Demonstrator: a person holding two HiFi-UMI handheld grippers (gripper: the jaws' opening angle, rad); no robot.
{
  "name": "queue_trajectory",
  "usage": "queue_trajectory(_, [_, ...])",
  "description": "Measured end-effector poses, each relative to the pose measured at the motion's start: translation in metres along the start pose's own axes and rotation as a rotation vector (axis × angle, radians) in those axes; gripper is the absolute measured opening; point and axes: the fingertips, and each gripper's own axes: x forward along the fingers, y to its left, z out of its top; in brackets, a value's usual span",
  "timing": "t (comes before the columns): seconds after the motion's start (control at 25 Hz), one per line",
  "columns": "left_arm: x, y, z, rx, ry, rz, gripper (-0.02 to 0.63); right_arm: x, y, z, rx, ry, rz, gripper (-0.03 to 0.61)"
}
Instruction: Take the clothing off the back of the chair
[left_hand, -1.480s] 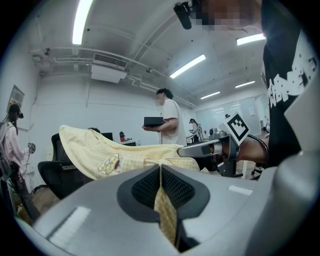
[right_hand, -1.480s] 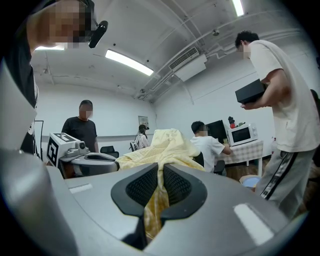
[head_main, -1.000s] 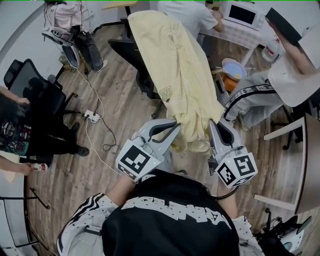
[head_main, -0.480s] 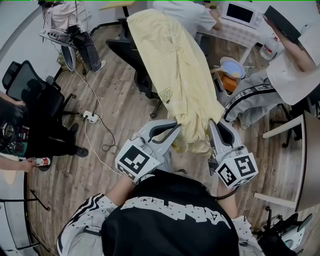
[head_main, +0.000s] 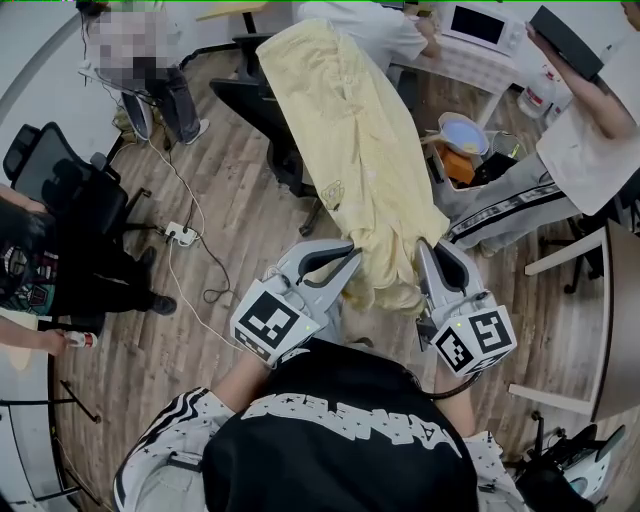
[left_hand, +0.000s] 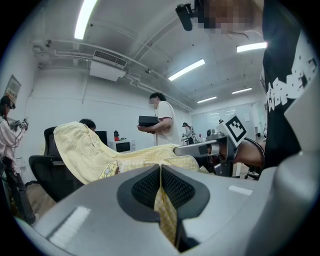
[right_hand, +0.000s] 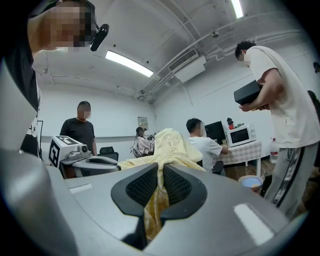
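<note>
At 12 o'clock in the head view: counted one yellow garment (head_main: 350, 150), draped at its far end over the back of one black chair (head_main: 262, 108) and stretched down toward centre at its near end. Counted two grippers. Found left gripper (head_main: 350, 250), reaching in from 7 o'clock, clenched on the garment's near hem with yellow cloth pinched between its pads. Found right gripper (head_main: 423, 248), reaching in from 5 o'clock, likewise clamped on a fold of the same hem, near the left one. Logged one second black chair (head_main: 50, 170) at 9 o'clock, one white power strip (head_main: 183, 233) on the wood floor (head_main: 240, 200) near it, one microwave (head_main: 483, 28) at 1 o'clock, one basin (head_main: 466, 133) at 2 o'clock. Tallied four other people (head_main: 590, 130) round the room's edge.
</note>
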Motion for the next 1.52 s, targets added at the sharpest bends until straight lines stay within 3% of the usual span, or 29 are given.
queue_trajectory(0.4, [0.0, 0.005, 0.0, 0.004, 0.005, 0.011, 0.009, 0.005, 0.0, 0.0, -0.004, 0.007, 0.016, 0.046])
queue_trajectory(0.92, [0.011, 0.001, -0.005, -0.006, 0.017, -0.042, 0.009, 0.007, -0.008, -0.004, 0.015, 0.014, -0.003, 0.046])
queue_trajectory(1.52, [0.012, 0.008, -0.007, -0.013, 0.018, -0.013, 0.009, 0.008, -0.01, -0.003, 0.019, 0.008, 0.009, 0.045])
